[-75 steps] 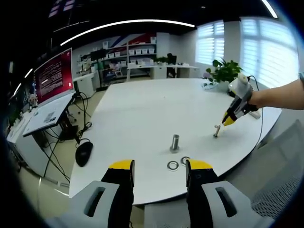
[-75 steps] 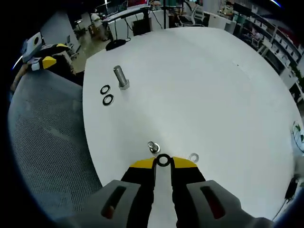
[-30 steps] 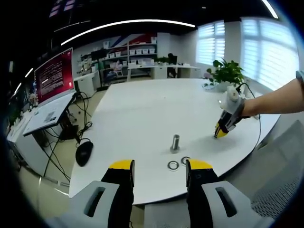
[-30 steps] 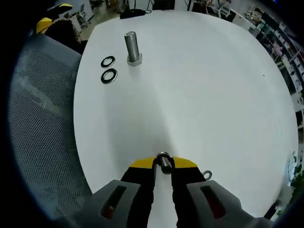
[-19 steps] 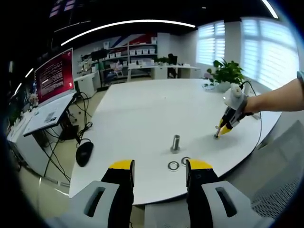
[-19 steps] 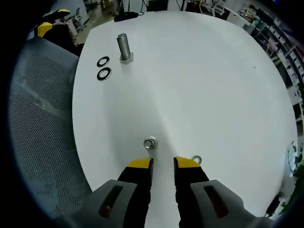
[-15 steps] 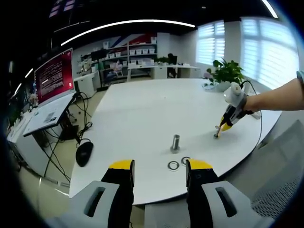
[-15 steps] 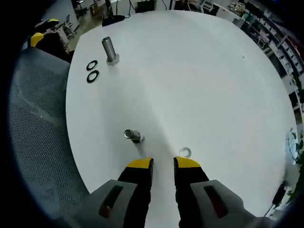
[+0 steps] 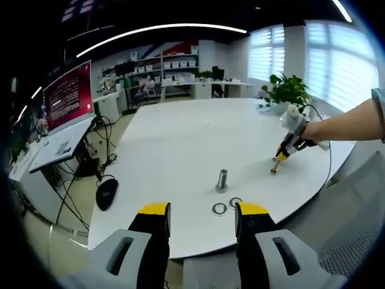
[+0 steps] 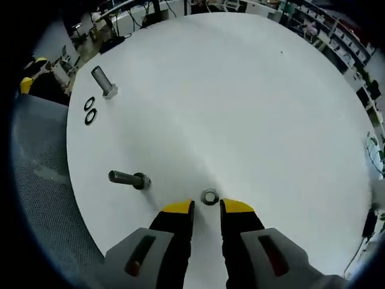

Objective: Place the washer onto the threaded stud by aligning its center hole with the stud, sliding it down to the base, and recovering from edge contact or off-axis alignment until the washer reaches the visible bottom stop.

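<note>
Release done: the right gripper (image 10: 206, 208), pinching a dark ring washer 2.5 s ago, has let go, and its yellow-tipped jaws now stand slightly apart and empty. It has swung off the slim threaded steel stud (image 10: 124, 177), which shows a thicker collar (image 10: 142, 180) at its base. That is likely the placed washer at the bottom stop, though I cannot separate it from the head. The jaws now point at a small shiny metal ring (image 10: 209, 197) just ahead of the tips, probably next. The white matte round table (image 10: 240, 96) is smooth. A large hex-head bolt (image 9: 222, 180) stands upright, with two flat dark washers (image 9: 219, 209) beside it. The left gripper (image 9: 196, 212) is spread wide, holding nothing.
</note>
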